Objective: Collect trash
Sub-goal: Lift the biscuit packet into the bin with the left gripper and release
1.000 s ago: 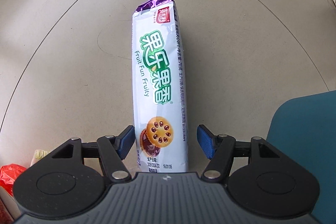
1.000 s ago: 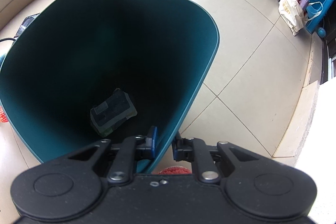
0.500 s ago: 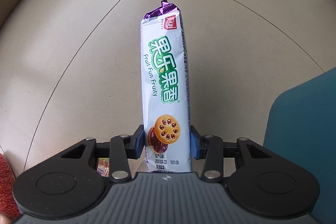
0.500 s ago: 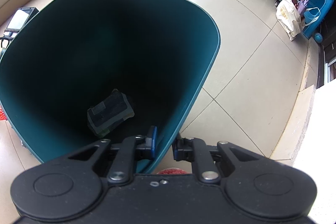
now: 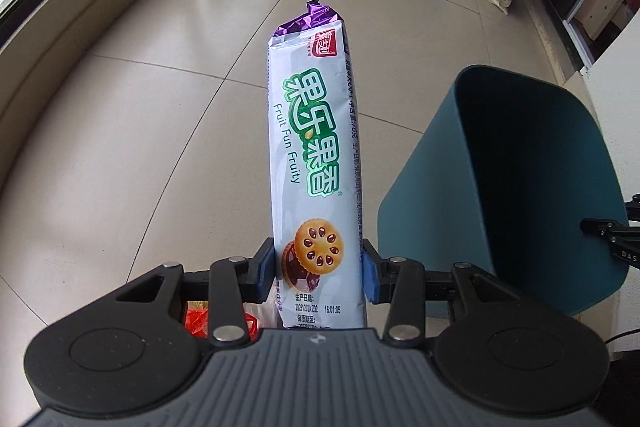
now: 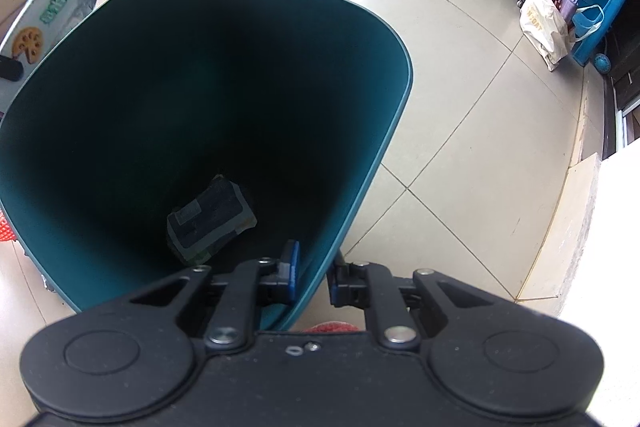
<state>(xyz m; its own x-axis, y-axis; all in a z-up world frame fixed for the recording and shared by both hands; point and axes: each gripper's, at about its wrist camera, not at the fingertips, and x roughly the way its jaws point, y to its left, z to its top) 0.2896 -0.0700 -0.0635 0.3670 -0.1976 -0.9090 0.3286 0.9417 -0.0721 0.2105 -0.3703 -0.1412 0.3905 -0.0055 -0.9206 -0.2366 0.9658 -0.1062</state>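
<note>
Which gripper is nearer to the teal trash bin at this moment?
Right. The right gripper is shut on the teal trash bin at its rim, one finger inside. The left gripper holds the biscuit packet beside the bin, apart from it.

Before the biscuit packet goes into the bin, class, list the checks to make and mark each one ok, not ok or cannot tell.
1. Left gripper shut on biscuit packet: ok.
2. Right gripper clamping the bin wall: ok.
3. Bin mouth open, facing the packet: ok.
4. Room inside; only one dark pack at the bottom: ok.
5. Packet over the bin mouth: not ok, it is beside it.
6. Packet empty: cannot tell.
</note>
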